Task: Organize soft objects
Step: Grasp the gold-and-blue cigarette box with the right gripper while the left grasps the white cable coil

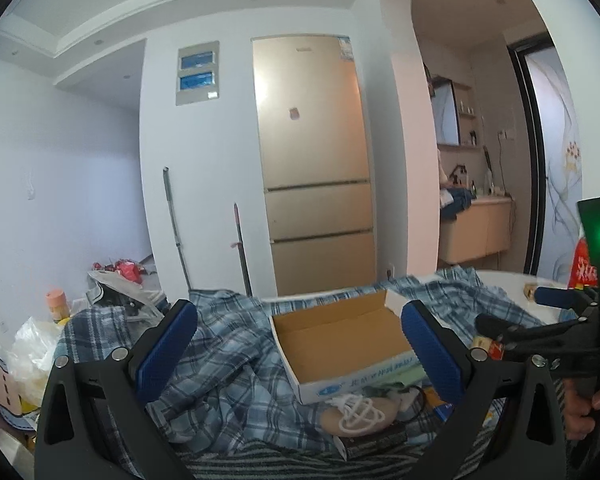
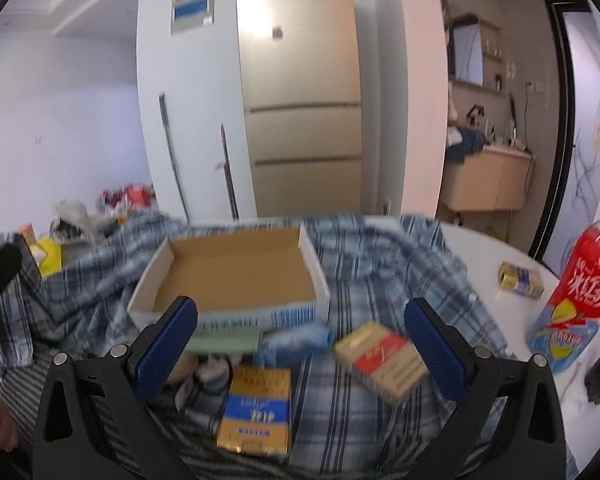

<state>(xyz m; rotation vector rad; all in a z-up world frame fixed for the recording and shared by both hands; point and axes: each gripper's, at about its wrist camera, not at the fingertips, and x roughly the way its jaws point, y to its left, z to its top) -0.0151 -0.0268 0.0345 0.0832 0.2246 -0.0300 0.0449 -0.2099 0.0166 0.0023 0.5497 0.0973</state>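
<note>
An open, empty cardboard box [image 1: 342,385] [image 2: 260,316] with white outer walls sits on a rumpled blue plaid cloth [image 1: 228,364] [image 2: 380,276]. My left gripper [image 1: 298,346] is open, low in front of the box, nothing between its pads. A white cord [image 1: 356,416] lies coiled on a tan object just before it. My right gripper [image 2: 300,344] is open too, over a light blue fluffy cloth [image 2: 300,338], a green flat piece [image 2: 224,341] and a grey-white soft bundle [image 2: 210,374]. In the left wrist view the right gripper [image 1: 528,314] shows at the right, held by a hand.
A yellow and blue carton [image 2: 256,412] and a red and tan carton [image 2: 380,356] lie on the cloth near my right gripper. A red drink bottle [image 2: 580,288] and a small gold packet [image 2: 520,276] stand on the white table [image 2: 480,252]. Bags clutter the floor [image 1: 112,284] at left.
</note>
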